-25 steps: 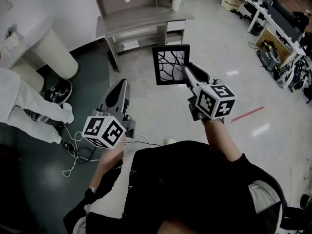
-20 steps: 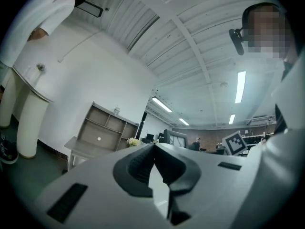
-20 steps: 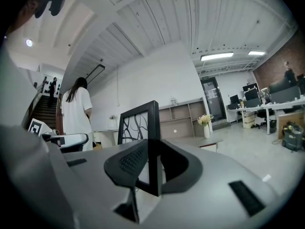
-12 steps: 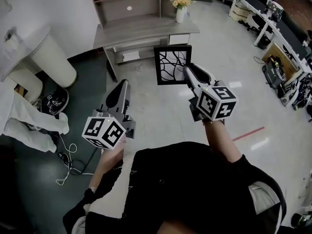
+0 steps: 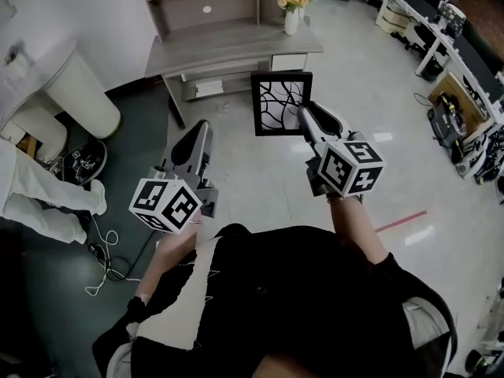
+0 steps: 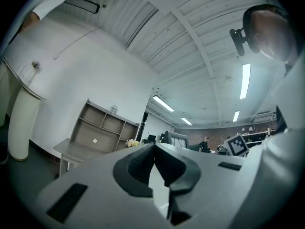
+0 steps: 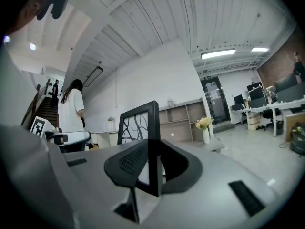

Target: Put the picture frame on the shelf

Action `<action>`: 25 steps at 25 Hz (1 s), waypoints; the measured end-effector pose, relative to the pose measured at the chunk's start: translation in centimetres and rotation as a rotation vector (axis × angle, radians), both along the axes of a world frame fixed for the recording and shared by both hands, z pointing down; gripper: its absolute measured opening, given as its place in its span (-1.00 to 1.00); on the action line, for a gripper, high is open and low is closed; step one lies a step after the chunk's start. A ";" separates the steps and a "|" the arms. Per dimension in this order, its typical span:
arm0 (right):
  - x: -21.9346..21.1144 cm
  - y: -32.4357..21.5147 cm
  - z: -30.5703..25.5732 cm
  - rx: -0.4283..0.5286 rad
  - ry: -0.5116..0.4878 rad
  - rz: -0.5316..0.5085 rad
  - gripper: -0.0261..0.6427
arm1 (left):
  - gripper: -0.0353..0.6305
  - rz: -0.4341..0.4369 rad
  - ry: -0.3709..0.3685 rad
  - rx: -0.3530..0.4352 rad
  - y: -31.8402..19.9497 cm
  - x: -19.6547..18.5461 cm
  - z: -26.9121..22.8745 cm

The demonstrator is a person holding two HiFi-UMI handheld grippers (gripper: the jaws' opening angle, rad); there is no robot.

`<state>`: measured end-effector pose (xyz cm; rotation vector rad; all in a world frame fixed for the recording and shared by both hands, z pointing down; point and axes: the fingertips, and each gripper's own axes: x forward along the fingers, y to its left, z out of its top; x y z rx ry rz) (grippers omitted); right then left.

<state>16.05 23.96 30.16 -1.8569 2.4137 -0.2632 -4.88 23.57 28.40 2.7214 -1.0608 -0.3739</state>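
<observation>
While gripped upright, square black picture frame (image 5: 280, 103), branching-line print.

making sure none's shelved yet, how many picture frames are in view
1. The frame is clamped in the right gripper, above the floor in front of the shelf. None shows on the shelf, though part of it may be hidden.
</observation>
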 end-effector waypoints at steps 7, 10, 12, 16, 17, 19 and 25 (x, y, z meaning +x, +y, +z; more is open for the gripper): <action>0.7 -0.7 1.8 -0.024 -0.035 0.032 -0.66 | -0.86 0.034 -0.032 0.009 -1.6 1.2 0.4; 1.0 -1.4 2.9 -0.048 -0.038 0.043 -0.66 | -0.86 0.049 -0.033 -0.005 -2.5 1.5 1.1; 1.4 -1.7 3.5 -0.057 -0.041 0.047 -0.67 | -0.86 0.051 -0.029 -0.010 -2.8 1.8 1.6; 2.3 -2.5 4.4 -0.071 -0.039 0.038 -0.66 | -0.86 0.024 0.015 -0.030 -3.8 2.4 2.2; 2.4 -2.8 4.6 -0.076 -0.038 0.037 -0.66 | -0.86 0.016 0.022 -0.034 -4.2 2.3 2.4; 2.5 -3.7 5.2 -0.087 -0.040 0.038 -0.66 | -0.86 0.007 0.017 -0.038 -5.1 2.2 2.9; 2.4 -9.5 5.9 -0.130 -0.042 0.036 -0.66 | -0.86 0.005 -0.007 -0.069 -11.0 2.4 3.6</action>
